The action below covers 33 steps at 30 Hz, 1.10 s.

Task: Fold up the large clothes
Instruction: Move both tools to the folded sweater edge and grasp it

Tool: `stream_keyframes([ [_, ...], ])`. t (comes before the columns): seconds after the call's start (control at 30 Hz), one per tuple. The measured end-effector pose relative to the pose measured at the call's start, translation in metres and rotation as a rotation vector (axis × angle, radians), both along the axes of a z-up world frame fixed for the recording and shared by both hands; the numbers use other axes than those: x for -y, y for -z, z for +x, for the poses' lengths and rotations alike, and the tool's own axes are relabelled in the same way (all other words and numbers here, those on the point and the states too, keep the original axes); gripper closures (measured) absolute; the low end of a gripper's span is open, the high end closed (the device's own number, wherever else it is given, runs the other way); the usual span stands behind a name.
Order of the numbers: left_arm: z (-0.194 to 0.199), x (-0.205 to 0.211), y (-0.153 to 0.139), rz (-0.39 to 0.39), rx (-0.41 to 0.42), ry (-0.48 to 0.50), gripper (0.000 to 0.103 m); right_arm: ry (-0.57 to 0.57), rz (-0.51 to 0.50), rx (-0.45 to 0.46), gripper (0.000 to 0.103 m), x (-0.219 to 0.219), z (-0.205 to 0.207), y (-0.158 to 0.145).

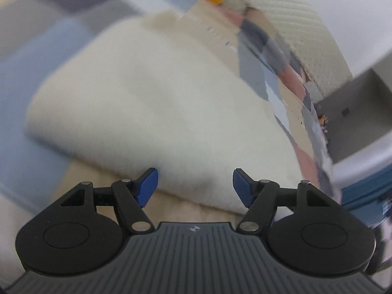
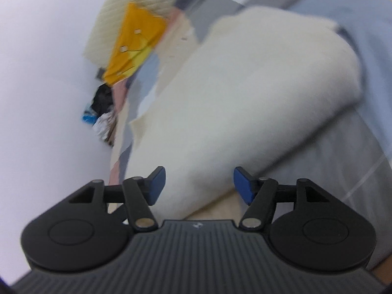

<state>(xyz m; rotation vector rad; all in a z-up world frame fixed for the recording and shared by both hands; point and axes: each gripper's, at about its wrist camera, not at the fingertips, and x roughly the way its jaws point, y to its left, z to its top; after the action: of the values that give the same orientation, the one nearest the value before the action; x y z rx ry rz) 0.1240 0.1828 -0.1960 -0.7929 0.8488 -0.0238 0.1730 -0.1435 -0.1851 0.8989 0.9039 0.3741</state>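
Note:
A thick cream fleece garment [image 1: 152, 103] lies folded on a patchwork bedspread [image 1: 36, 56] of blue, grey and pink squares. In the left wrist view my left gripper [image 1: 195, 186] hovers at the garment's near edge, its blue pads [image 1: 147, 186] apart, not pressing the cloth. In the right wrist view the same cream garment [image 2: 257, 103] runs up to the right. My right gripper [image 2: 199, 185] stands open with the garment's near corner lying between its blue pads [image 2: 156, 183], which do not pinch it. Both views are tilted and blurred.
A yellow bag [image 2: 133, 46] and a cream knitted item [image 2: 132, 2] lie at the far end of the bed. A white wall [image 2: 44, 73] borders the bed. Dark and blue clutter [image 2: 98, 107] sits by the wall. A grey box [image 1: 360, 112] stands beyond the bed's right edge.

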Motion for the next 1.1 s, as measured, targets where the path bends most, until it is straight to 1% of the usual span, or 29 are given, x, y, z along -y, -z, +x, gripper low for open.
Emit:
stream_keyframes([
  [0.03,0.001,-0.004,0.006,-0.035,-0.021,-0.010,0.030,0.012,0.023,-0.025,0.036,0.002,0.001,0.005],
  [0.1,0.002,-0.012,0.017,-0.104,-0.057,-0.037,0.030,0.042,0.067,-0.058,0.031,0.006,0.002,0.013],
  [0.13,0.002,-0.016,0.021,-0.129,-0.071,-0.053,0.028,0.059,0.094,-0.069,0.019,0.007,0.002,0.017],
  [0.17,0.001,-0.019,0.025,-0.146,-0.084,-0.071,0.026,0.074,0.116,-0.079,0.015,0.008,0.002,0.020],
  [0.27,0.004,-0.030,0.031,-0.176,-0.097,-0.115,0.023,0.096,0.189,-0.113,0.015,0.010,0.006,0.030],
  [0.33,0.002,-0.038,0.040,-0.247,-0.111,-0.153,0.022,0.120,0.235,-0.147,0.016,0.012,0.006,0.037],
  [0.4,0.001,-0.046,0.048,-0.309,-0.117,-0.209,0.022,0.148,0.257,-0.173,0.016,0.014,0.006,0.043],
  [0.43,0.000,-0.050,0.051,-0.327,-0.128,-0.236,0.022,0.158,0.268,-0.176,0.016,0.015,0.006,0.045],
  [0.53,-0.003,-0.062,0.060,-0.391,-0.122,-0.306,0.023,0.159,0.259,-0.162,0.016,0.015,0.005,0.044],
  [0.63,-0.003,-0.068,0.060,-0.386,-0.106,-0.366,0.024,0.156,0.236,-0.149,0.016,0.014,0.006,0.042],
  [0.73,-0.003,-0.073,0.062,-0.402,-0.096,-0.399,0.024,0.185,0.221,-0.141,0.017,0.020,0.007,0.043],
  [0.77,-0.006,-0.075,0.061,-0.401,-0.095,-0.409,0.025,0.200,0.219,-0.140,0.017,0.022,0.008,0.042],
  [0.83,-0.005,-0.078,0.062,-0.402,-0.091,-0.432,0.031,0.238,0.215,-0.139,0.018,0.027,0.007,0.042],
  [0.93,0.000,-0.080,0.063,-0.404,-0.089,-0.441,0.034,0.299,0.190,-0.125,0.022,0.036,0.004,0.040],
  [1.03,0.002,-0.080,0.064,-0.399,-0.086,-0.441,0.036,0.350,0.178,-0.112,0.022,0.043,0.001,0.041],
  [1.1,0.003,-0.080,0.066,-0.398,-0.083,-0.444,0.037,0.382,0.163,-0.107,0.027,0.047,-0.001,0.040],
])
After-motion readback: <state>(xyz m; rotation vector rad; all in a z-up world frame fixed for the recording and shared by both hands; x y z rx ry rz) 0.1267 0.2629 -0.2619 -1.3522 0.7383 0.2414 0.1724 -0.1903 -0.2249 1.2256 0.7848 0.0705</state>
